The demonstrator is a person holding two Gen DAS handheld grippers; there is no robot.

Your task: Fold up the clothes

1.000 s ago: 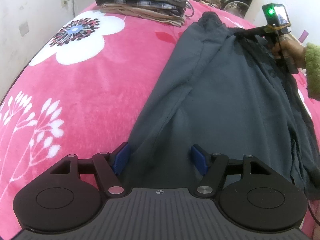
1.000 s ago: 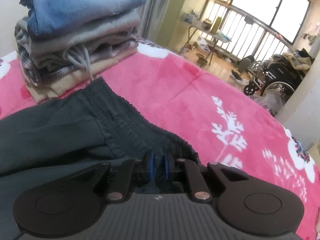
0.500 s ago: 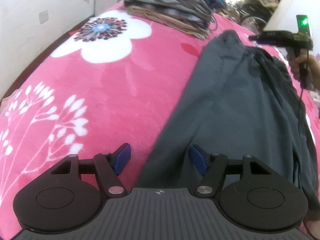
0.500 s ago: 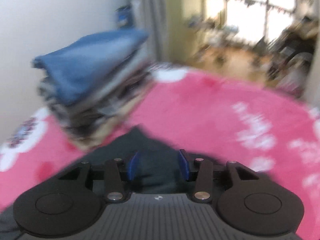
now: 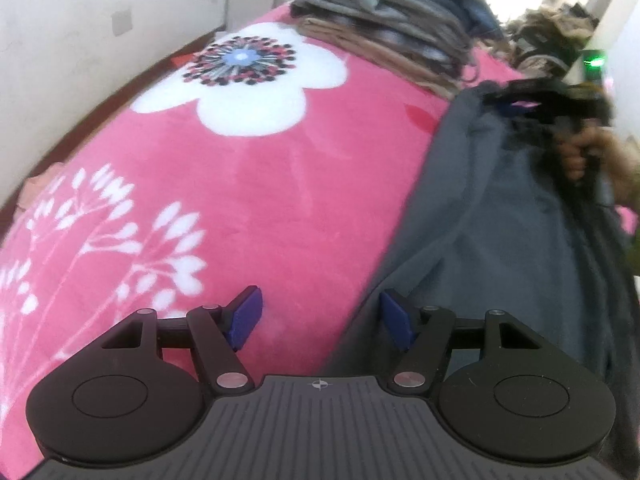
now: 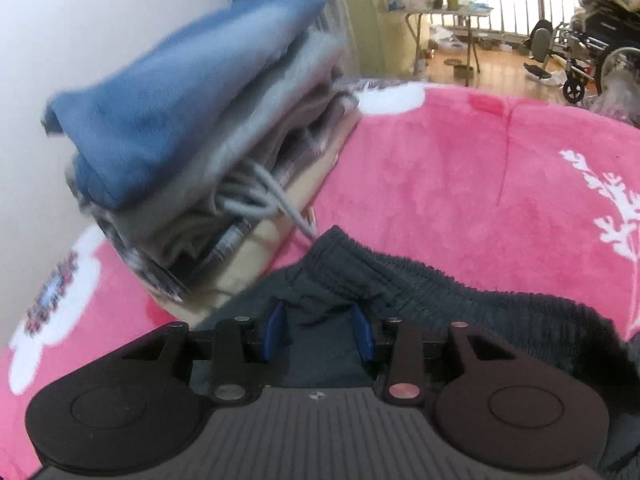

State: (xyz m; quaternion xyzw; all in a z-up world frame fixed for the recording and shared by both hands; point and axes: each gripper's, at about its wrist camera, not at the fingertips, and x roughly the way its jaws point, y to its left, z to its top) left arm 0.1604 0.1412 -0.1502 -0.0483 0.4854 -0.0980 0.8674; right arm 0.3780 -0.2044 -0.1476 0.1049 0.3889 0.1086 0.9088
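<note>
Dark grey trousers (image 5: pixel 500 220) lie lengthwise on the pink flowered blanket (image 5: pixel 260 184), folded leg over leg. My left gripper (image 5: pixel 320 320) is open and empty over the left edge of the leg end. My right gripper (image 6: pixel 318 332) is open, its pads on either side of the corner of the elastic waistband (image 6: pixel 400 276) without pinching it. The right gripper (image 5: pixel 516 106) also shows in the left wrist view, blurred, at the trousers' far end.
A stack of folded clothes (image 6: pixel 192 140), blue on top, stands on the blanket just beyond the waistband; it also shows in the left wrist view (image 5: pixel 392 32). A white wall (image 5: pixel 80 20) runs along the left. A wheelchair (image 6: pixel 592 60) and a table stand beyond the bed.
My right gripper opened and let go of the waistband, then shifted toward its corner by the stack. My left gripper slid left off the trousers' leg end and stays open.
</note>
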